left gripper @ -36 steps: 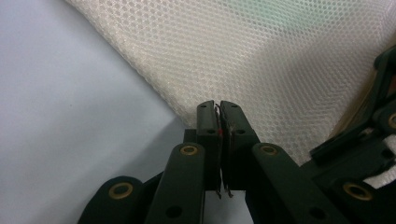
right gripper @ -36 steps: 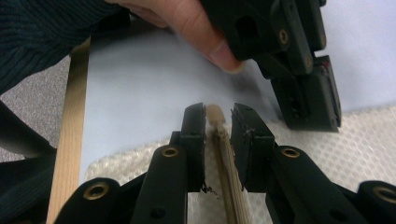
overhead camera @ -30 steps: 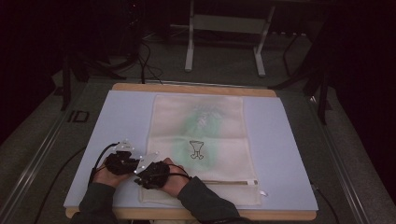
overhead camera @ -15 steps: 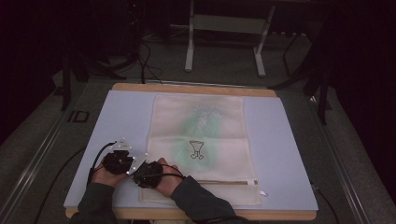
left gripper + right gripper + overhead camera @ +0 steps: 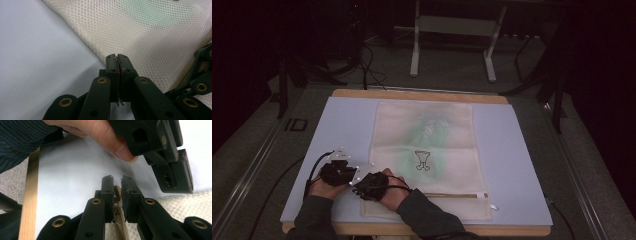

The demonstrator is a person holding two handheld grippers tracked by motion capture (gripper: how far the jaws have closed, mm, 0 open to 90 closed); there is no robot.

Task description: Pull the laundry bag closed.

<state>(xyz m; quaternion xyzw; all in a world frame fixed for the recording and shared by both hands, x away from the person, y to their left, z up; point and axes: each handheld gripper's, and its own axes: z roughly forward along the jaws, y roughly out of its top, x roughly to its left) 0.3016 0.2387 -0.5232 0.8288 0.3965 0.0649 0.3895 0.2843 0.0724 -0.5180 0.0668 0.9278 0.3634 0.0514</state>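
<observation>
Item: mesh zip bag [image 5: 424, 150], cream netting with a green garment showing faintly through it, lying flat on the pale blue table mat [image 5: 347, 120].
Location: sitting mid-mat, its near short end just inside the table's front edge.
Long axis: running from the person away toward the far edge of the table; the zipper [image 5: 447, 195] is crossing the near end at right angles to that axis, side to side.
Pointing: the zippered end is facing the person; the small goblet print [image 5: 422, 159] is standing upright as the person sees it.
Left gripper [image 5: 117, 57]: jaws pressed together, seemingly pinching the bag's edge at its near left corner, though the fabric between them is hard to make out.
Right gripper [image 5: 116, 185]: jaws nearly closed around the tan zipper pull [image 5: 116, 191], the tape running back beneath them.
Hands: both are working side by side at the bag's near left corner in the high view, the left hand [image 5: 100, 132] looming just ahead in the right gripper view.
Step in hand (judged): likely drawing the slider along the zipper while the corner is being anchored.
Doing it well: keeping the left pinch firm so the mesh is staying taut; pulling straight along the zipper line, low to the mat, not lifting.
Risk: the mesh bunching or the pull slipping from the jaws.
</observation>
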